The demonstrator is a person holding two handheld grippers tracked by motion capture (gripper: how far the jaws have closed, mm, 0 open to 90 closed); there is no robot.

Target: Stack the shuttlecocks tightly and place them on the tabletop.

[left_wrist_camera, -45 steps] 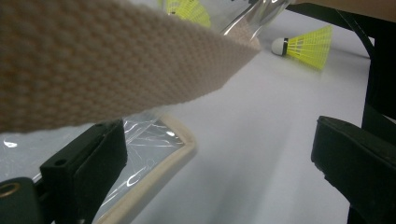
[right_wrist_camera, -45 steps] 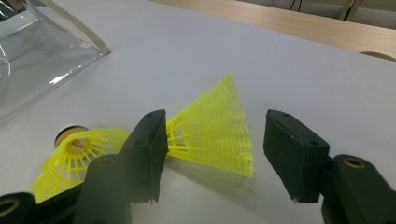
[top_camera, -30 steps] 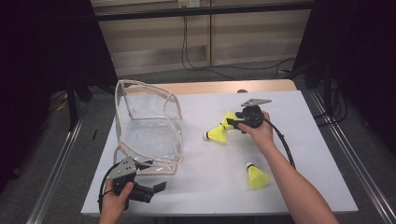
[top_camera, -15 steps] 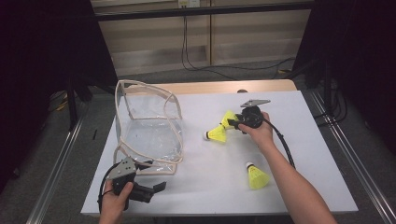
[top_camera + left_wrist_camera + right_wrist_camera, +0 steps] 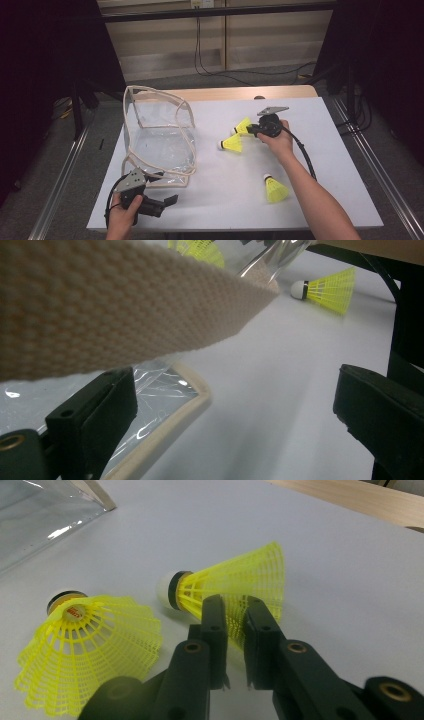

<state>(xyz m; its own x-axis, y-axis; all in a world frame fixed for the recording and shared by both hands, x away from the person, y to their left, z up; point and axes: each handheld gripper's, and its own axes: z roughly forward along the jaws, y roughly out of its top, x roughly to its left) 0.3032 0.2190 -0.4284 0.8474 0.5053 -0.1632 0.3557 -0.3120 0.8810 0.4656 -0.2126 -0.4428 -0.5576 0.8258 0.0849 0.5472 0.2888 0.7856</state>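
Observation:
Three yellow shuttlecocks lie on the white table (image 5: 220,200). My right gripper (image 5: 251,130) (image 5: 234,605) is shut on the mesh skirt of the far shuttlecock (image 5: 243,125) (image 5: 235,580), whose white cork points left. A second shuttlecock (image 5: 231,145) (image 5: 85,650) lies just beside it. The third shuttlecock (image 5: 275,189) rests nearer the front, right of the forearm. A clear plastic bag (image 5: 157,135) with beige trim stands open at the left. My left gripper (image 5: 171,200) (image 5: 235,390) is open at the bag's front corner, with a beige strap (image 5: 115,305) just above its jaws.
The table's wooden far edge (image 5: 235,93) runs behind the bag. Metal rails (image 5: 65,185) flank the table on both sides. A black cable (image 5: 305,155) trails from the right gripper along the forearm. Bare white tabletop lies between the bag and the third shuttlecock.

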